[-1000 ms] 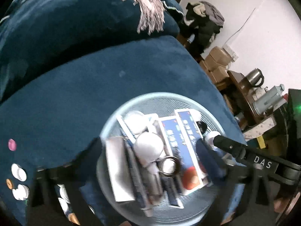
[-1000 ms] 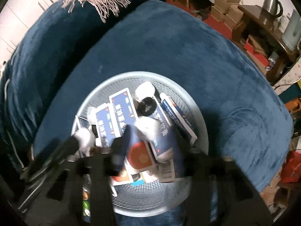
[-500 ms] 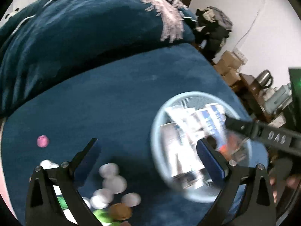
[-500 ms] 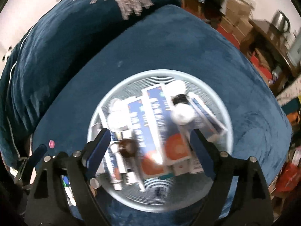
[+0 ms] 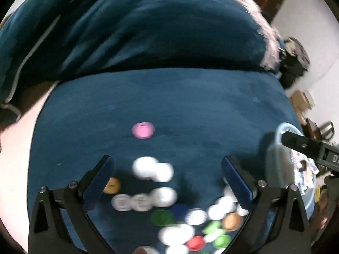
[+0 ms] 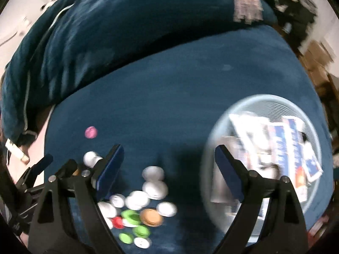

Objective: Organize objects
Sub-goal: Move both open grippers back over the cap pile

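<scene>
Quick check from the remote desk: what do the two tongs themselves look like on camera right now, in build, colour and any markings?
Both match. The left tongs and right tongs have black, angular frames with triangular cut-outs, silver screw heads at the joints, and flat dark blue pads on the fingers. In the left wrist view the right tongs' black body shows part of some white lettering. No cables or sleeves show.

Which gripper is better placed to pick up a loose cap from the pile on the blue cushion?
Probably the left gripper. It is open, and its fingers frame the pile of caps almost centrally. The right gripper is open too, but sits between the caps and the basket, so it would have to shift.
</scene>
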Demonstrator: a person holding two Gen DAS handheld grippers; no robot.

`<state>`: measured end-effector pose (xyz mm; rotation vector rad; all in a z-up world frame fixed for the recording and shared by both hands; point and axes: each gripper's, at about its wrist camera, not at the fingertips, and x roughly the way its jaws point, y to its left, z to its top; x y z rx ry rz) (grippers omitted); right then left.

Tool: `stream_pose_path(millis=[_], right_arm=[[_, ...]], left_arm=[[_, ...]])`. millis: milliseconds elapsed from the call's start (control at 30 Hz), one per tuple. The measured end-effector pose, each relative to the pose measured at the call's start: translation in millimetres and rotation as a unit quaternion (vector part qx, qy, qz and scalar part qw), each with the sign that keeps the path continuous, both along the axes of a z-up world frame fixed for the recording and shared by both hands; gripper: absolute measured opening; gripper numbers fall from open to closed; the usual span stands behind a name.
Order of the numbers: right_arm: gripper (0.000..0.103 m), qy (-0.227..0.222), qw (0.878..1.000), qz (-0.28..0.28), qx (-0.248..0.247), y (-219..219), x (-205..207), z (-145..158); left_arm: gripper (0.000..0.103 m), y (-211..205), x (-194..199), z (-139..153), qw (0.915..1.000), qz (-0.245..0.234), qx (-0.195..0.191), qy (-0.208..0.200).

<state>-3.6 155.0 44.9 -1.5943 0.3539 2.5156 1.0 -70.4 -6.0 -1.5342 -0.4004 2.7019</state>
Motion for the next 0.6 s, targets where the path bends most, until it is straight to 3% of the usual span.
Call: stream_pose_path(millis=[267,600], right_arm=[[0.088,-0.034,0.995,0.094,-0.017,-86,-45,-33],[0.087,-0.112,0.983,0.132,-0.064,-127,-69,-87]], left_arm=[[0.101,-72,17,-52,0.9973,0.055,-0.025,-0.043],[0.085,-79,16,-94,0.9962,0.033,-0.036,-0.072]])
